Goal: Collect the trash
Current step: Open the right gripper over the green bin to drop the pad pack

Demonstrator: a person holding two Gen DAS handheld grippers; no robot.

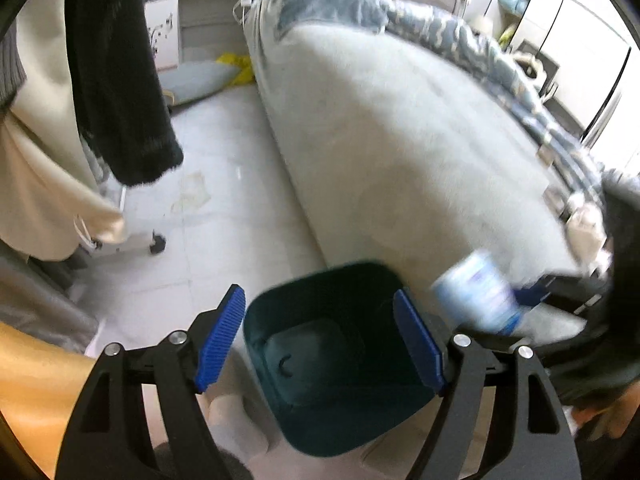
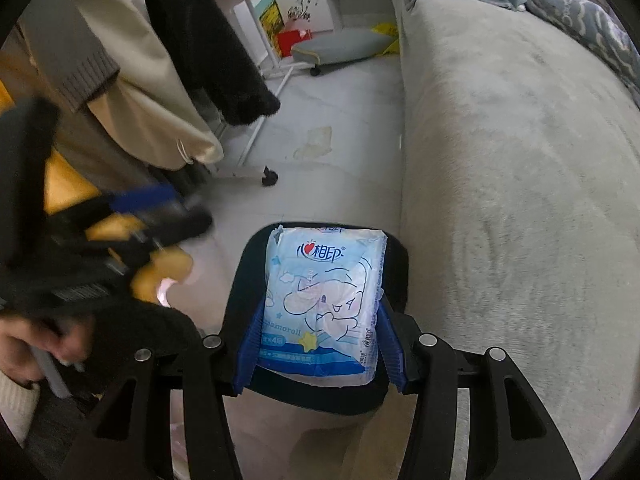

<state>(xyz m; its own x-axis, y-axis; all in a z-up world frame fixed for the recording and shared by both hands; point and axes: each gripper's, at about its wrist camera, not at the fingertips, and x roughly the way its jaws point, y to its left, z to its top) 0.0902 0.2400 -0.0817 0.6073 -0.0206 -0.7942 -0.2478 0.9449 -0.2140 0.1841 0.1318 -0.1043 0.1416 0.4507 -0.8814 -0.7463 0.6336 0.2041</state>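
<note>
right gripper (image 2: 318, 344) pinches tissue pack (image 2: 324, 304) over bin (image 2: 396, 264) | left gripper (image 1: 320, 344) spread, empty, bin (image 1: 320, 360) at 12 | risk: off-centre release bounces pack off rim toward bed (image 2: 500, 200) at 2

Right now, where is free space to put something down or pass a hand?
Free: the grey bed cover, bare up to the blue blanket; the floor tiles between bed and clothes rack. Crowded: over the bin, where the right gripper holds the tissue pack beside the open left gripper.
</note>
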